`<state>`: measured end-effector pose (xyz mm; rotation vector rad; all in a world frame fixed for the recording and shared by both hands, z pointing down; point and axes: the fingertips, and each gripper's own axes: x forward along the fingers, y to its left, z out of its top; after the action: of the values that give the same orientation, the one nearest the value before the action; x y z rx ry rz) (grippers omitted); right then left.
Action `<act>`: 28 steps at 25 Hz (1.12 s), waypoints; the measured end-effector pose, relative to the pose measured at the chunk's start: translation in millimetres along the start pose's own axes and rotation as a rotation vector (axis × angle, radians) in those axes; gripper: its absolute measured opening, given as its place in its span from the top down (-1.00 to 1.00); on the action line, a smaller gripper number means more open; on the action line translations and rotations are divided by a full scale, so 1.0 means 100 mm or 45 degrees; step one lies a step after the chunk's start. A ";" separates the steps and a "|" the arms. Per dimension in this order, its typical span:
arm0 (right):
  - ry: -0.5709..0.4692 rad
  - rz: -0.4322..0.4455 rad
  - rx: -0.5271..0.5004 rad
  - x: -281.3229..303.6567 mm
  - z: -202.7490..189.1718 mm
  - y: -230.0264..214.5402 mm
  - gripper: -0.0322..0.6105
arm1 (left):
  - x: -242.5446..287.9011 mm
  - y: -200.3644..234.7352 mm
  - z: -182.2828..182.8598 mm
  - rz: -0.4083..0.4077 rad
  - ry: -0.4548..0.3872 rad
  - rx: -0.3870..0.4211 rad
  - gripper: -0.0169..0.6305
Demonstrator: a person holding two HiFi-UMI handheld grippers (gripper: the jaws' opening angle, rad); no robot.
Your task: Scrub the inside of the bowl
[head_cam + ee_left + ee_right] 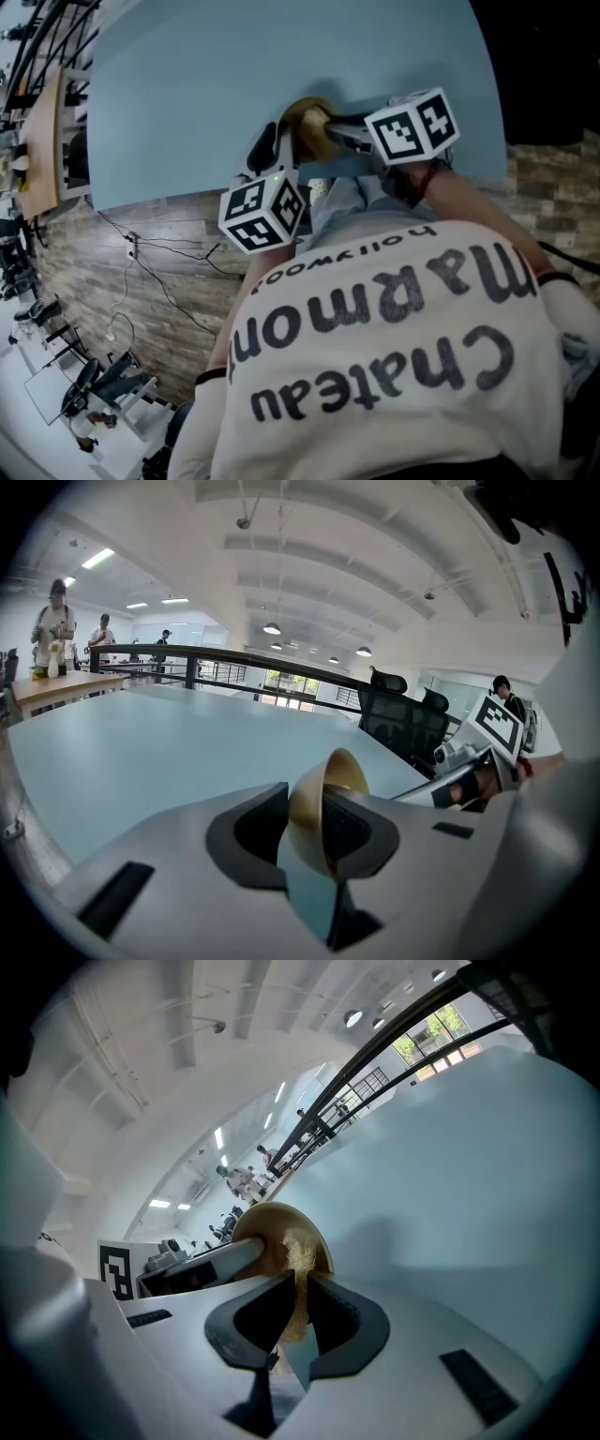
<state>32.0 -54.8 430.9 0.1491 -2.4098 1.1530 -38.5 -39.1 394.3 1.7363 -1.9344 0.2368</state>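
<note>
A small golden bowl [309, 116] is held up on its side above the pale blue table [187, 94]. My left gripper [314, 822] is shut on the bowl's wall [319, 799], one pad inside and one outside. In the head view the left gripper [272, 142] comes in from the left of the bowl. My right gripper [298, 1309] is shut on a thin yellow scrub pad [298, 1269], whose upper end lies inside the bowl [272, 1232]. The right gripper [336, 131] meets the bowl from the right. The bowl's inside is mostly hidden in the head view.
The table's near edge [178, 199] runs just below the grippers, above a wood-pattern floor [112, 281] with loose cables [150, 253]. Black office chairs [403, 719] stand past the table's far side, and people [52, 630] stand at a wooden desk far off.
</note>
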 end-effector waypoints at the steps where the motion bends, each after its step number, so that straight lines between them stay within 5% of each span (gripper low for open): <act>1: -0.012 -0.007 -0.001 0.00 0.03 0.00 0.71 | 0.00 0.01 0.03 -0.008 -0.007 0.003 0.72; 28: -0.285 -0.192 -0.022 0.26 0.86 0.21 0.71 | 0.18 0.58 0.66 -0.206 -0.042 0.068 0.72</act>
<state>-27.8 -103.7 380.7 0.4693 -2.5487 1.0966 -112.5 -76.2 359.6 1.9317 -1.8139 0.2041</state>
